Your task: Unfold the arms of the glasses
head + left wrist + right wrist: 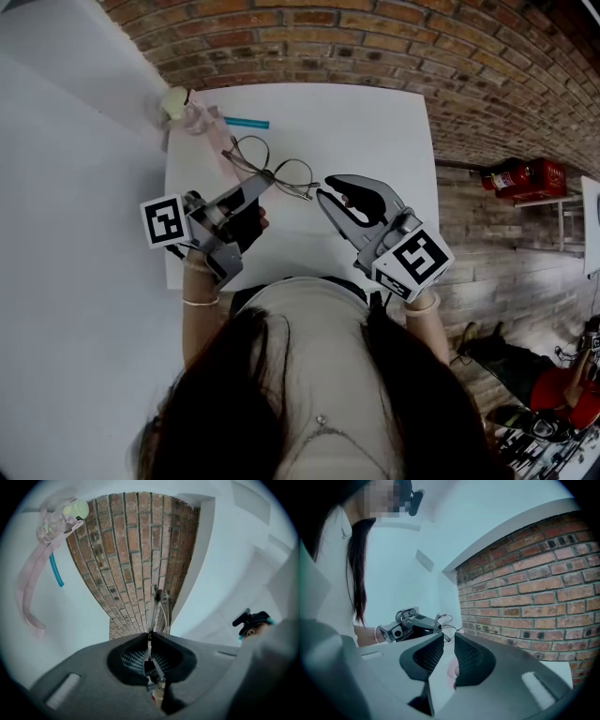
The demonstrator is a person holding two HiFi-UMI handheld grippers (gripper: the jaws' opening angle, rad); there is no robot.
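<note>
Thin wire-framed glasses (281, 172) hang in the air over the white table (375, 131). My left gripper (265, 185) is shut on their frame by the nearer lens; in the left gripper view the thin metal (158, 605) sticks up out of the closed jaws (150, 637). My right gripper (328, 190) is just right of the glasses, apart from them. Its jaws stand a narrow gap apart with nothing between them (449, 641). From the right gripper view, the left gripper (408, 626) and the glasses (444, 620) lie straight ahead.
A pink, see-through strap-like item (195, 118) with a pale green knob and a teal stick (247, 123) lie at the table's far left corner. Brick floor surrounds the table. A red fire extinguisher (523, 176) lies to the right.
</note>
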